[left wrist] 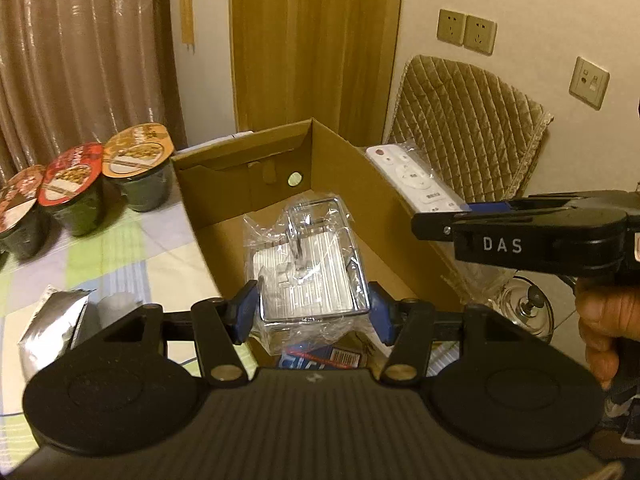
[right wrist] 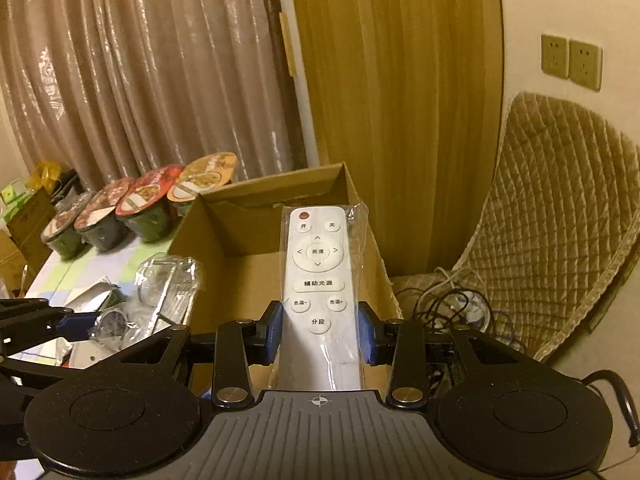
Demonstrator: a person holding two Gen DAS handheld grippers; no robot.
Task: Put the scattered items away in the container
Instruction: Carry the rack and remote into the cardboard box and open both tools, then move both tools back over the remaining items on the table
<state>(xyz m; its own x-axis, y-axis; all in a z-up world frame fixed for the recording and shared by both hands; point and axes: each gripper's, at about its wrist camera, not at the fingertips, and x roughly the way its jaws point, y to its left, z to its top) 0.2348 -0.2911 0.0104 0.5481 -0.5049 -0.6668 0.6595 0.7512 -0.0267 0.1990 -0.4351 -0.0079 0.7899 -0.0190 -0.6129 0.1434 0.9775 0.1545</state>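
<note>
Left gripper (left wrist: 312, 308) clamps a wrapped clear box (left wrist: 310, 264), right gripper (right wrist: 320, 330) a remote (right wrist: 318, 276), both over the cardboard box (left wrist: 360, 184). Foil pouch (left wrist: 52, 320) remains on the table.

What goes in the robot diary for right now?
left gripper: holds wrapped clear case over box | right gripper: holds remote

Two matte black handheld grippers with blue finger pads

The left gripper (left wrist: 312, 306) has a ribbed grey-black deck with a small crosshair mark at its 12 o'clock edge; round black discs sit at 9 and 3 o'clock; brass-coloured screws pin the black linkage arms; the right gripper (right wrist: 320, 330) is built alike, its side printed "DAS" in white; a hand (left wrist: 600, 332) shows at 3 o'clock in the left view.
</note>
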